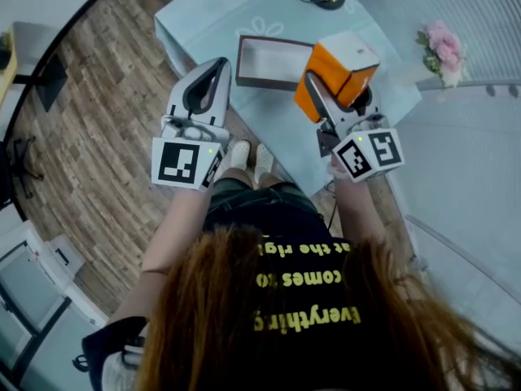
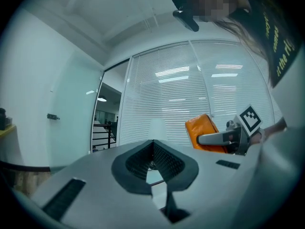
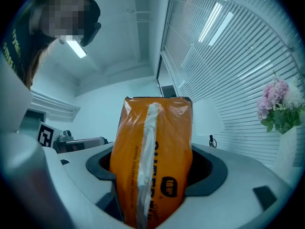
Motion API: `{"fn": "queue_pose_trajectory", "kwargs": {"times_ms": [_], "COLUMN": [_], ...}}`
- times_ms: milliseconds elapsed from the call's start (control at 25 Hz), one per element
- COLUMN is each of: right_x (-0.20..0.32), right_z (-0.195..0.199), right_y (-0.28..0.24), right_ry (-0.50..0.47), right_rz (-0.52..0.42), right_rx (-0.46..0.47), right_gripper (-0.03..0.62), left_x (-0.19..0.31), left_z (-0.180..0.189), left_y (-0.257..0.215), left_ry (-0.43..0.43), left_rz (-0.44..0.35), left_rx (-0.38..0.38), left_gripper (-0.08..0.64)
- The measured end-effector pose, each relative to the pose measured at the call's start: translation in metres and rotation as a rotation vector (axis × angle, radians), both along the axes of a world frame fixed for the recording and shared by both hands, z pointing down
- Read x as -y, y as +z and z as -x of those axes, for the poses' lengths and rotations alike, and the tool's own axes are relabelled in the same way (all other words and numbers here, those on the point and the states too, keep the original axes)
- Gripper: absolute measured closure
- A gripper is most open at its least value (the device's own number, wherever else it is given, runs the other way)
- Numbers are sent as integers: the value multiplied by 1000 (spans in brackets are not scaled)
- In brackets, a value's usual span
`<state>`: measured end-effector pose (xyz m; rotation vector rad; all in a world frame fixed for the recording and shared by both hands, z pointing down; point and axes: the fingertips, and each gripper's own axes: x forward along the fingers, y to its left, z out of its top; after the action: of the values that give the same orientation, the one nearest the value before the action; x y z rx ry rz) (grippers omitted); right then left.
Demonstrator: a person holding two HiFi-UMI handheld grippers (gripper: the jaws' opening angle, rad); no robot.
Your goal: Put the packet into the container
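**Bench status: packet gripped, box empty**

Pale-blue bench [image 1: 203, 19] stands on a wood-plank floor [image 1: 106, 96]. White blinds fill the background in both gripper views.

1. Box [image 1: 273, 62]: open-topped, dark-walled with a pale inside. It rests on the bench, nearer the person's edge. Nothing is visible inside it.

2. Packet [image 1: 338, 72]: orange, glossy, with a white seam running down its length. It is off the bench, at the box's right end and overlapping that end in the head view. It is not in the box.

3. Right gripper [image 1: 334, 96]: fingers clenched on the packet from both sides. The right gripper view shows the packet [image 3: 152, 166] wedged between the dark pads, its far end standing well clear of them.

4. Left gripper [image 1: 213, 70]: held off the bench, just left of the box. Its fingers are closed tip to tip with nothing between them, as the left gripper view [image 2: 155, 161] confirms. That view also shows the packet [image 2: 202, 128] out to its right.

5. Pink flowers [image 1: 444, 51]: well right of the box, beyond the bench's right corner.
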<state>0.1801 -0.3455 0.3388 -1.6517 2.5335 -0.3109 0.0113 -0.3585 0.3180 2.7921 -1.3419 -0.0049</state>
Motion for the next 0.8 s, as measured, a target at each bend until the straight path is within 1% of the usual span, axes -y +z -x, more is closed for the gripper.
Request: {"fn": "queue_pose_trajectory", "kwargs": {"times_ms": [160, 280, 520, 640, 800], "right_x": [12, 24, 54, 68, 82], "right_z": [4, 9, 19, 21, 32], "right_y": [9, 18, 47, 63, 89], "right_ry": [-5, -43, -190, -255, -404], "right_rz": [17, 38, 110, 145, 200], "right_rx": [-23, -70, -242, -343, -506], "right_gripper": [215, 215, 215, 215, 215], "left_x": [8, 13, 21, 24, 28], "left_z": [4, 6, 13, 15, 20], "left_y": [1, 0, 2, 5, 9], "left_ry": [26, 34, 40, 31, 22], "left_rz": [-3, -5, -11, 2, 9], "left_rx": [-16, -12, -25, -18, -20], "left_gripper": [560, 560, 560, 560, 560]}}
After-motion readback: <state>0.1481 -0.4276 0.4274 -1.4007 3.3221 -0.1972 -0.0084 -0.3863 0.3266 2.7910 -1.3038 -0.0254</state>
